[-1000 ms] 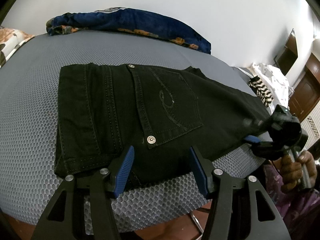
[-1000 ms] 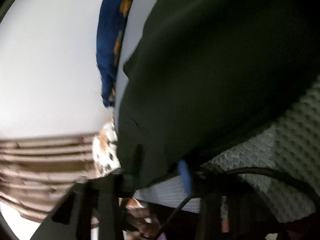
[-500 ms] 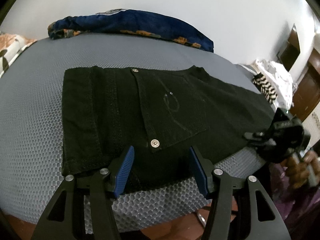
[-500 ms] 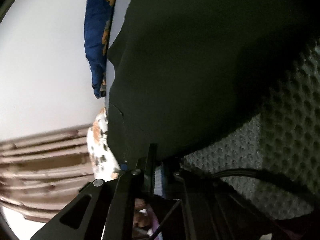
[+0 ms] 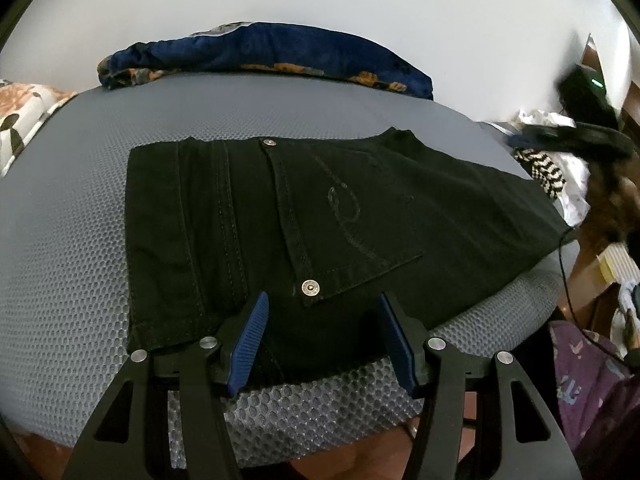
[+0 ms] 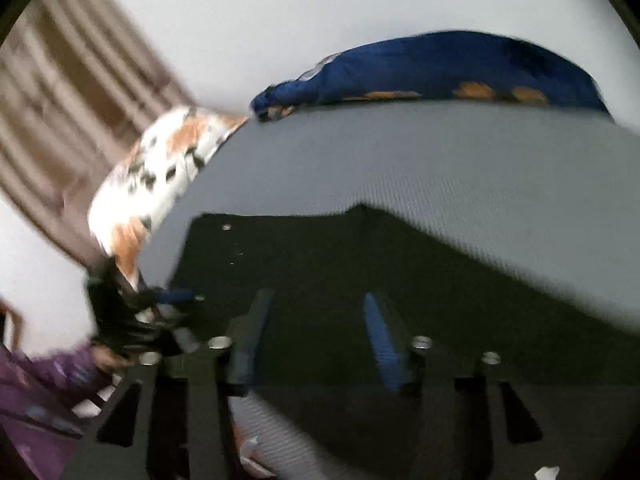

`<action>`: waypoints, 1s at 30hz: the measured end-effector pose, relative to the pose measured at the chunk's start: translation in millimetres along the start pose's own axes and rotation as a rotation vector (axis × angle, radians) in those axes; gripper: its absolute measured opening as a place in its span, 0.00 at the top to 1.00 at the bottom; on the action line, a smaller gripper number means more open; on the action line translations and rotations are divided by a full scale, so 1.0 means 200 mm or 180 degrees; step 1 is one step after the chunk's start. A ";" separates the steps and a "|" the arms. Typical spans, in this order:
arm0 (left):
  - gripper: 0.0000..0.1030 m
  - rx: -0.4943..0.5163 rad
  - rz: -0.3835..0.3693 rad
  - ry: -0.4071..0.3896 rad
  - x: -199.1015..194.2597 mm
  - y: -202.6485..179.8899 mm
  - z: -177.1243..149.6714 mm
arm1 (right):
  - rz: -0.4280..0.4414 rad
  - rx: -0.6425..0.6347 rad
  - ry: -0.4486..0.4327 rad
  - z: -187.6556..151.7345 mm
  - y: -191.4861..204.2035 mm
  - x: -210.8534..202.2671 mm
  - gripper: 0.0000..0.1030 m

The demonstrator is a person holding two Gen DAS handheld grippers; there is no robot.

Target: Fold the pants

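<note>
Grey mat [image 5: 72, 264]; pants [image 5: 320, 216] near edge

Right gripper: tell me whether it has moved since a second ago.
Yes. The right gripper has left the black denim pants' right edge and risen toward the white wall.

Both wrist views low, facing pants [image 5: 320, 216]

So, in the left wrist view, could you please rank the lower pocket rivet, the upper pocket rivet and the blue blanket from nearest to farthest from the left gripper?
1. Lower rivet: just ahead of the left gripper, between its open fingers, on the black pants.
2. Upper rivet: at the pants' far edge, slightly left.
3. Blue blanket: along the far side of the grey mat, by the wall.
</note>
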State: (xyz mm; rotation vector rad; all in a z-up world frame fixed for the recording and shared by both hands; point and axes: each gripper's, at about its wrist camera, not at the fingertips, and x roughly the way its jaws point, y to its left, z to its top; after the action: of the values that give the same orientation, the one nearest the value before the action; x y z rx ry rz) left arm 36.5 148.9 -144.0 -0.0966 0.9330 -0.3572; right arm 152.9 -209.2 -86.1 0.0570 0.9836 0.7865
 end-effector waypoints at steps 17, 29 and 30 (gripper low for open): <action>0.44 -0.0333 0.0227 0.0034 -0.04 0.02 0.08 | 0.0210 -0.1183 0.0950 0.30 -0.10 0.72 0.84; 0.44 -0.0648 0.0687 -0.0175 -0.04 0.18 0.10 | 0.0071 -0.0675 0.0434 0.32 -0.20 0.74 0.95; 0.44 -0.0676 0.0662 -0.0186 -0.03 0.19 0.10 | 0.0061 -0.0663 0.0417 0.32 -0.21 0.74 0.95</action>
State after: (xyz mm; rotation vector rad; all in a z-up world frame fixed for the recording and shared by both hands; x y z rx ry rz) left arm 58.1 185.9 -136.4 -0.2017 0.9117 -0.0617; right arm 271.2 -129.5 -171.2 -0.1674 1.0207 0.9154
